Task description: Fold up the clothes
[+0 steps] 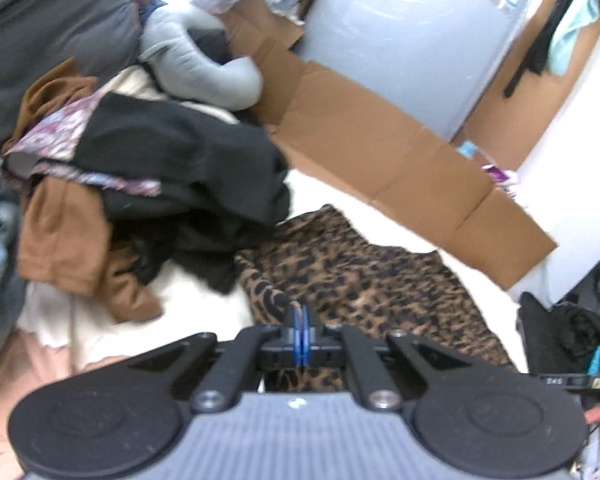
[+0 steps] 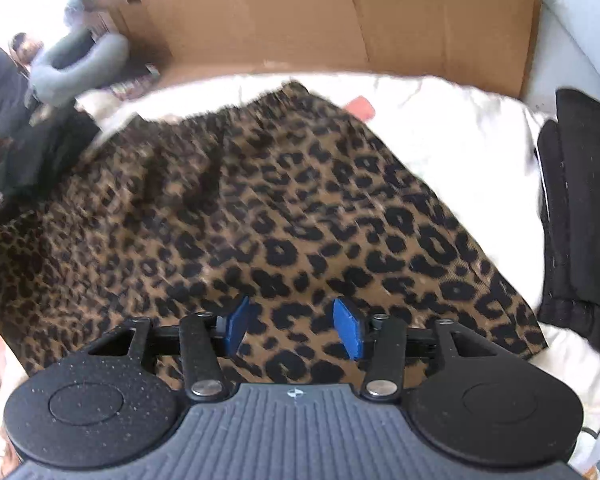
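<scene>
Fingers first: we find the left gripper (image 1: pixel 302 330) clenched, its blue pads pressed flat together. A thin brownish sliver shows at their tips, but we cannot tell whether it is a pinch of cloth or only the print behind them. On the right gripper (image 2: pixel 296 326) the blue pads (image 2: pixel 236 324) stand well apart, released, with nothing between them; only the garment lies beneath.

The task's item in hand, by our reading, is the leopard-print garment (image 2: pixel 260 216). It lies spread on the white bedding (image 2: pixel 452 128), fairly flat, with its gathered edge toward the cardboard (image 2: pixel 340 12) and some rumpling on the side nearest the pile. From the left wrist view the same garment (image 1: pixel 364 280) lies just ahead of the closed fingers.

Progress, as we judge it: this piece looks laid out, or at most part-folded; we cannot count its layers. A dark stack (image 2: pixel 584 208) at the bed's right edge looks squared off and may be finished work. The heap of unfolded clothes (image 1: pixel 140 184) remains, so most of the job is still ahead.

Count, as far as visible:
- one leopard-print garment;
- one dark stack, pieces within not countable;
- in the heap, at least a black piece (image 1: pixel 188 160), a brown piece (image 1: pixel 64 236) and a floral piece (image 1: pixel 56 132);
- one grey neck pillow (image 1: pixel 204 68);
- one sheet of cardboard.
</scene>
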